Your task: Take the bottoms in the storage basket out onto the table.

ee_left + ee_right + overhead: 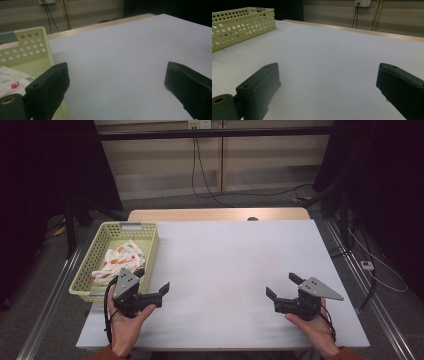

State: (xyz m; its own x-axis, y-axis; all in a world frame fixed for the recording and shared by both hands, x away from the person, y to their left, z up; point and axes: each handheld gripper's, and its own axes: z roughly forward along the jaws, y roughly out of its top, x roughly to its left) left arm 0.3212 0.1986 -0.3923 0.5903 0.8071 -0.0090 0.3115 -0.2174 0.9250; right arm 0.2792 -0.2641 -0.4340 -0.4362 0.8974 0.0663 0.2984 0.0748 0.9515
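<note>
high view: left gripper [152, 281] by basket [88, 276], right gripper [283, 286] well apart, jaws spread, empty
left gripper view: spotted cloth [11, 81] in basket
right gripper view: bare table [329, 57] ahead

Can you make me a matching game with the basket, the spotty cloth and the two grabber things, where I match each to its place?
Things:
1. basket
2. spotted cloth
3. left gripper
4. right gripper

Places or states:
A. lying inside the basket
B. open, beside the basket's near corner
C. open, over the right side of the table
D. standing at the table's left edge

Pairs: 1-D, 2-A, 3-B, 4-C
</note>
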